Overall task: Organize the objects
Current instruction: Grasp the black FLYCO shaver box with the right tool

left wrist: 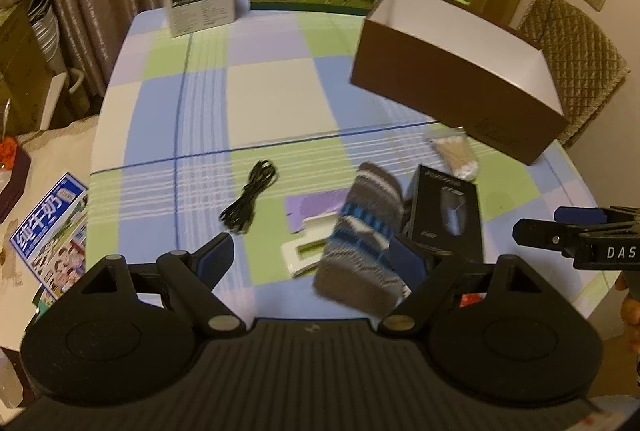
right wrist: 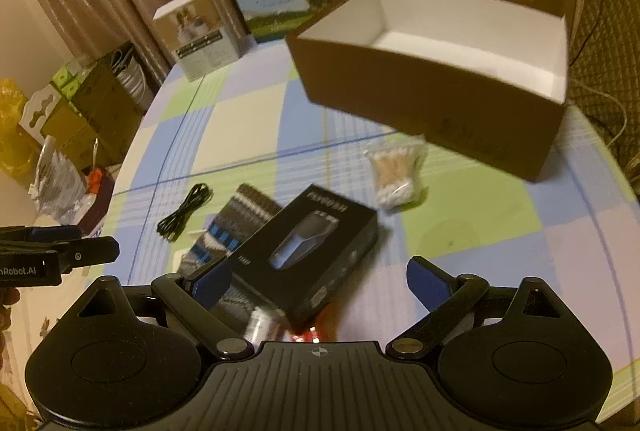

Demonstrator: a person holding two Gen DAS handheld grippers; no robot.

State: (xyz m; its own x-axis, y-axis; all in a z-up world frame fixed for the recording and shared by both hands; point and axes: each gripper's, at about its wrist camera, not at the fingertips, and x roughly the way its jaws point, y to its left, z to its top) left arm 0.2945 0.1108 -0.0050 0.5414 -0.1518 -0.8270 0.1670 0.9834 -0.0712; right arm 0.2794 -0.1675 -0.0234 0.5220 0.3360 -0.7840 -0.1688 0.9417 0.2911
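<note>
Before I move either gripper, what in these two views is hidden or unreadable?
- Brown box floor: left wrist view, near wall hides it.
- White packet: partly under the striped sock.
- Black carton lettering: motion blur, both views.
- Red item: right wrist view, cut off behind the right gripper body.
- Left gripper: open, empty.

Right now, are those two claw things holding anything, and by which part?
Nothing is held. The left gripper and the right gripper both stand open above the striped sock and the black box.

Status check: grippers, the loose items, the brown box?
Left gripper, right gripper open, empty. Sock, black box, cable, swabs still out. Brown box empty.
</note>
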